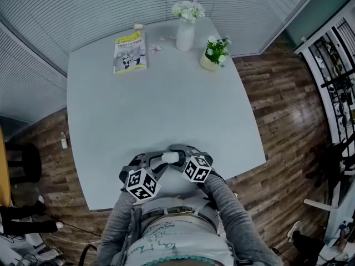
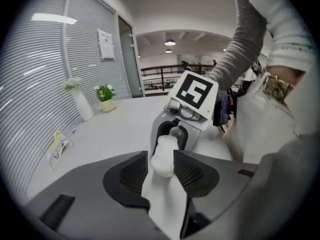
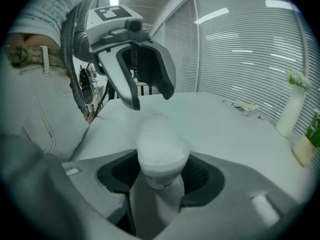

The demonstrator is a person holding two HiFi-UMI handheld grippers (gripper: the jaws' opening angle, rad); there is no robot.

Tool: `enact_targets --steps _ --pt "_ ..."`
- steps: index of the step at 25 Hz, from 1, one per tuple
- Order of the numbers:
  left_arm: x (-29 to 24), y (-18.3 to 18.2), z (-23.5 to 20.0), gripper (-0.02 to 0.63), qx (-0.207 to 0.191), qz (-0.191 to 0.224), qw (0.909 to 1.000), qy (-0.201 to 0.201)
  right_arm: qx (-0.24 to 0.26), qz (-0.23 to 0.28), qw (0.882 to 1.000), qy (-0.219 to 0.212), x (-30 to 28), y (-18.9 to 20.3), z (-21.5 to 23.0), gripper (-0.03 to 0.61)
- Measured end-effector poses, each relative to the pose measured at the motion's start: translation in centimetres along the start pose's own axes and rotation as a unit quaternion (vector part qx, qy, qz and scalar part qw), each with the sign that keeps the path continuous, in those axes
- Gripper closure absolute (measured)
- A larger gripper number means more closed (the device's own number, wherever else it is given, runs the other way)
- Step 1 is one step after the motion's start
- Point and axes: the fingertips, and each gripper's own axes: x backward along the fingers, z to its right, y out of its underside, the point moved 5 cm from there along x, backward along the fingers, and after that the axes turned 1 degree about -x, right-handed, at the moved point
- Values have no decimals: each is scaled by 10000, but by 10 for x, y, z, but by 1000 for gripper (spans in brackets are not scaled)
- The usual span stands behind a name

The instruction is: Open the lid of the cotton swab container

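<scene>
1. The right claw (image 3: 161, 175) was clamped on the white cotton swab container (image 3: 161, 151), with a pad against each side of its round body.
2. The container was held in the air just above the near edge of the pale surface (image 1: 166, 104), close to the person's waist and between the two claws.
3. The left claw (image 2: 161, 166) had its jaws apart. The container's end sat in line with the gap, and neither pad could be seen pressing on it.
4. The claws faced each other.
5. The container's top was blurred, so its lid could not be made out.
6. At the far edge of the surface stood a white vase of flowers (image 1: 185, 35). A small potted plant (image 1: 213, 54) stood to its right, and a booklet (image 1: 130, 52) lay to its left.
</scene>
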Motion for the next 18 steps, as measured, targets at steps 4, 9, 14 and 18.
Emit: enact_targets --steps 4,9,14,18 --pt "-15 2 7 413 -947 -561 9931 411 18 21 10000 20 0 0 -1 339" --pt "-32 -3 8 407 -1529 -841 9829 586 31 46 10000 20 1 1 0 341" --pt "-43 -2 14 407 -1862 -1075 9737 751 72 55 10000 38 1 2 -1 342" --pt "-44 -2 13 422 -1861 -1103 9733 765 89 68 9999 57 2 2 -1 342"
